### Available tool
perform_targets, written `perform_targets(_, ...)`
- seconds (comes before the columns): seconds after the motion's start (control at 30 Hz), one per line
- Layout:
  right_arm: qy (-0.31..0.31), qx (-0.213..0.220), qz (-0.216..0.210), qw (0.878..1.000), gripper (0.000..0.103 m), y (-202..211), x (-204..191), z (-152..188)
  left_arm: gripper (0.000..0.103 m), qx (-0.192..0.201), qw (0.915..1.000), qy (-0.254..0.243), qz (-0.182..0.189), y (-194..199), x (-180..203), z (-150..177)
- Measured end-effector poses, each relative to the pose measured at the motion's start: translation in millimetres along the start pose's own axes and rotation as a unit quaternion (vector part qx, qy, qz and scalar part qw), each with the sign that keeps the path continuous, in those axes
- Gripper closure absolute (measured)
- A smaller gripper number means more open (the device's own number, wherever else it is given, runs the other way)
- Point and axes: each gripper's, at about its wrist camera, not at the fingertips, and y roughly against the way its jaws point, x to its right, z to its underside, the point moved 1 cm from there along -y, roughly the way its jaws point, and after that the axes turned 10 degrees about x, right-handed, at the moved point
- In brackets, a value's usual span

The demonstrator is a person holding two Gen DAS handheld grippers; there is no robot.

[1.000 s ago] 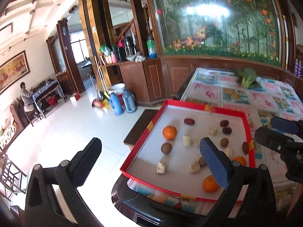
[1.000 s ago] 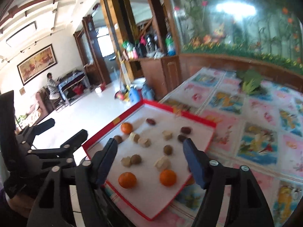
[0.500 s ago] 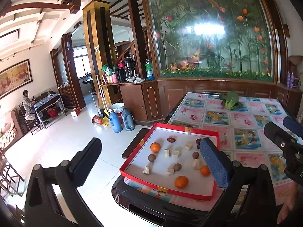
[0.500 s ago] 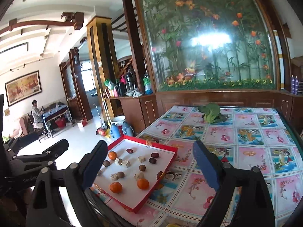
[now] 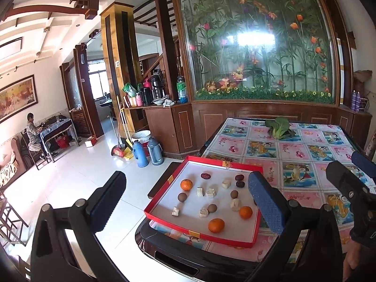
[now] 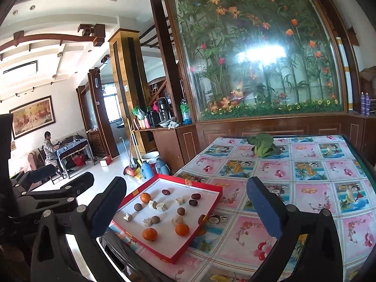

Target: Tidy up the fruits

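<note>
Fruits [image 5: 216,225] lie scattered in the red tray [image 5: 164,185] at the near corner of the surface [image 6: 305,188]: three oranges, round brown ones, dark red ones and pale chunks (what these are I cannot tell), mixed with no grouping by kind. That would fit sorting yet to come, or a job whose aim was only to gather them in the tray; the pictures do not settle which. Both tongs hang above and back from the tray, spread wide and holding nothing: left tongs [image 5: 188,202], right tongs [image 6: 185,205]. The right view shows a dark fruit [image 6: 201,218] at the tray's right wall, hidden behind a finger [image 5: 268,204] in the left view. The left view shows the person's hand [image 5: 352,258] under the right tongs.
</note>
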Motion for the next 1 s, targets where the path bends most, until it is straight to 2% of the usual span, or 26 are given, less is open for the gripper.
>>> perform_targets(0.17,-0.002,0.007,-0.009,1.0,0.001,-12,0,6,0.0,-0.003,0.9999,-0.005,-0.01,-14,2,1)
perform_targets(0.23,0.004,0.007,0.001,1.0,0.001,-16,2,16,0.0,-0.008,0.9999,0.002,-0.006,-24,1,4)
perform_targets(0.37,0.018,-0.014,0.016,1.0,0.001,-27,6,34,0.0,-0.021,0.9997,0.004,-0.012,-44,5,11)
perform_targets(0.47,0.013,-0.032,0.017,0.999,0.001,-37,10,42,0.0,-0.035,0.9994,-0.001,-0.003,-57,9,16)
perform_targets(0.67,0.001,-0.044,0.021,0.999,0.001,-47,14,44,0.0,-0.049,0.9988,-0.001,-0.004,-70,11,23)
perform_targets(1.0,0.02,-0.059,0.026,0.998,0.001,-59,1,48,0.0,-0.066,0.9977,0.016,-0.004,-88,1,31)
